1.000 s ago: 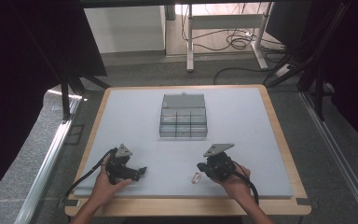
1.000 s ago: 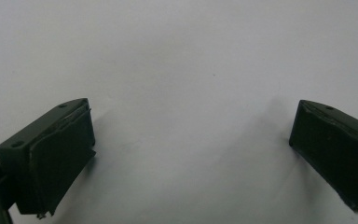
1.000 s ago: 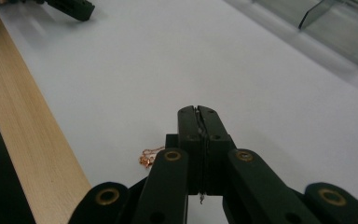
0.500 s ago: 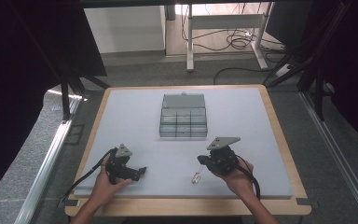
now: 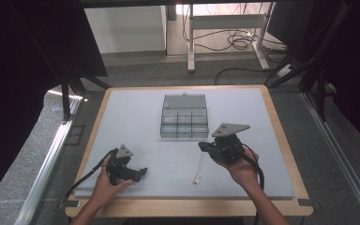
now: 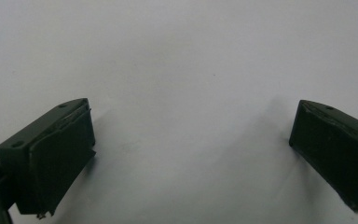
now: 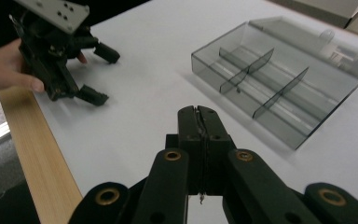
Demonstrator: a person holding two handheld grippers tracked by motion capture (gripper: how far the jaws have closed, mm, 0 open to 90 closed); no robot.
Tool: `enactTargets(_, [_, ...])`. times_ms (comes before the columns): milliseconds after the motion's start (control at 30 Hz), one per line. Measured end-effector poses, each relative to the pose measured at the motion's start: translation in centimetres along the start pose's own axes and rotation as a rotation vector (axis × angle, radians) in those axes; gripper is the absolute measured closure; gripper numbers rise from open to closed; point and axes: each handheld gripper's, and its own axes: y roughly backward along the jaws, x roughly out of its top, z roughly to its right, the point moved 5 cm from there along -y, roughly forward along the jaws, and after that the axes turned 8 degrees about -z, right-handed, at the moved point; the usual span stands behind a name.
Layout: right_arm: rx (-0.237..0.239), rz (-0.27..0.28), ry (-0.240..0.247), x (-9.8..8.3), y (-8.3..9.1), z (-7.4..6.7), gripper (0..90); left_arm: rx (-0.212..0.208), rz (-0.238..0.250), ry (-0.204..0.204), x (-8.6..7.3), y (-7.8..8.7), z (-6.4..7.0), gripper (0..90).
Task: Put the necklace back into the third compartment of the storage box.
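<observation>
A grey floor with loose cables and a metal desk frame lies behind a wood-edged table (image 5: 281, 140) with a pale mat on top.

High view: a clear compartment box (image 5: 184, 123) sits near the mat's centre, lid tipped back; whether anything lies in its cells is too small to tell. At five o'clock from it the right hand-held gripper (image 5: 205, 146) hangs above the mat, its jaws pinched on the top of a thin chain (image 5: 199, 166) whose lower end reaches the mat. At seven o'clock the left hand-held gripper (image 5: 141, 172) rests low, jaws apart.

Left gripper view: the two jaws stand wide with bare mat between; their bases are cut off.

Right gripper view: the jaws meet, a sliver of chain (image 7: 201, 198) hanging beneath them, mostly hidden. At two o'clock, the box (image 7: 279, 79) shows bare cells.
</observation>
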Motion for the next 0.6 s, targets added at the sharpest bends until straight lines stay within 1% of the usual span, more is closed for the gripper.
enactTargets(33, [-0.004, 0.008, 0.004, 0.4, 0.4, 0.0, 87.6, 0.001, 0.002, 0.001, 0.0, 0.0, 0.0, 0.0])
enactTargets(67, [-0.004, 0.008, 0.004, 0.4, 0.4, 0.0, 87.6, 0.001, 0.002, 0.001, 0.0, 0.0, 0.0, 0.0])
enactTargets(100, [-0.008, 0.019, 0.012, 1.1, 0.9, -0.1, 87.6, 0.001, 0.004, 0.003, 0.0, 0.0, 0.0, 0.0])
enactTargets(133, [-0.008, 0.019, 0.012, 1.1, 0.9, -0.1, 87.6, 0.001, 0.004, 0.003, 0.0, 0.0, 0.0, 0.0])
enactTargets(167, [-0.011, 0.031, 0.017, 1.7, 1.4, -0.1, 87.6, 0.001, 0.004, 0.004, 0.0, 0.0, 0.0, 0.0])
enactTargets(267, [-0.009, 0.044, 0.022, 2.5, 1.9, -0.2, 87.6, 0.000, 0.003, 0.003, 0.0, 0.0, 0.0, 0.0])
enactTargets(300, [-0.009, 0.044, 0.022, 2.5, 1.9, -0.2, 87.6, 0.000, 0.003, 0.003, 0.0, 0.0, 0.0, 0.0])
enactTargets(467, [-0.008, 0.059, 0.027, 3.6, 2.5, -0.3, 87.6, 0.000, 0.000, 0.000, 0.0, 0.0, 0.0, 0.0])
enactTargets(600, [-0.006, 0.070, 0.025, 4.1, 2.8, -0.2, 87.7, 0.000, 0.001, 0.002, 0.0, 0.0, 0.0, 0.0])
